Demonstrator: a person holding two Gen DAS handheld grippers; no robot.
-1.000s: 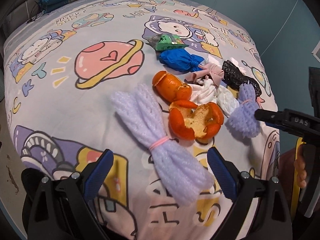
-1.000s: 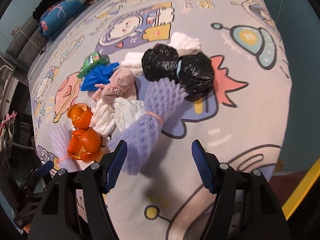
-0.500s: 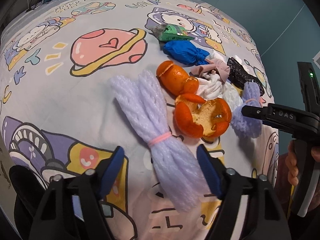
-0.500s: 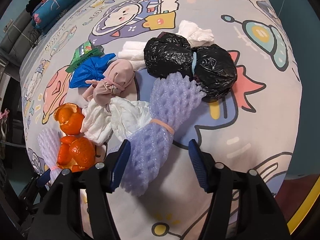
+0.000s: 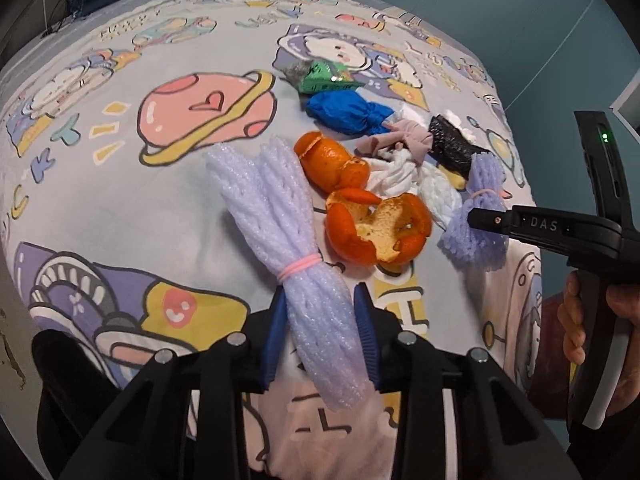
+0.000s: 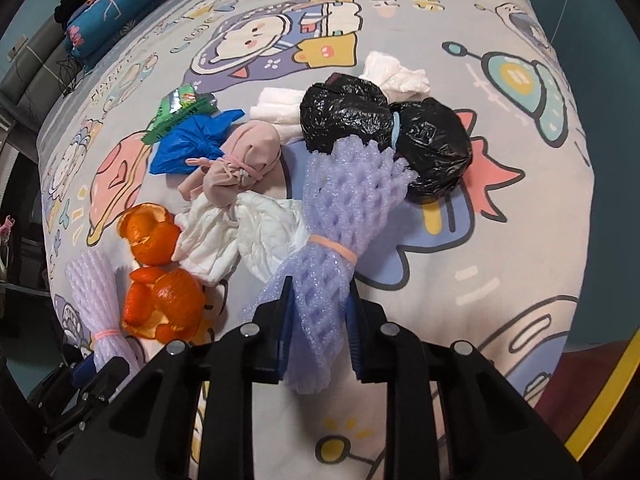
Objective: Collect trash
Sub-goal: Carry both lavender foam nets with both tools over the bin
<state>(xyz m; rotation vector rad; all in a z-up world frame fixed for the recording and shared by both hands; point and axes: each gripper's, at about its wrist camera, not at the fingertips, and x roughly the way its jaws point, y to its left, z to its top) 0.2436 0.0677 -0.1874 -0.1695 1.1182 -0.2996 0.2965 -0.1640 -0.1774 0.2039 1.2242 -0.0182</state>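
Lilac foam net (image 6: 336,240); cartoon-print sheet (image 6: 500,280)

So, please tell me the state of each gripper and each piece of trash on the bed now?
left gripper: jaws closing, pads against the pale foam net
right gripper: jaws closing, pads against the purple foam net
orange peels: torn open, lying loose
black bag: tied in the middle, lying
blue bag: twisted shut, lying
green wrapper: crumpled, lying

hidden: black bag (image 5: 452,148) mostly behind pink bundle (image 5: 404,142) | cut off: pillow (image 6: 108,8)
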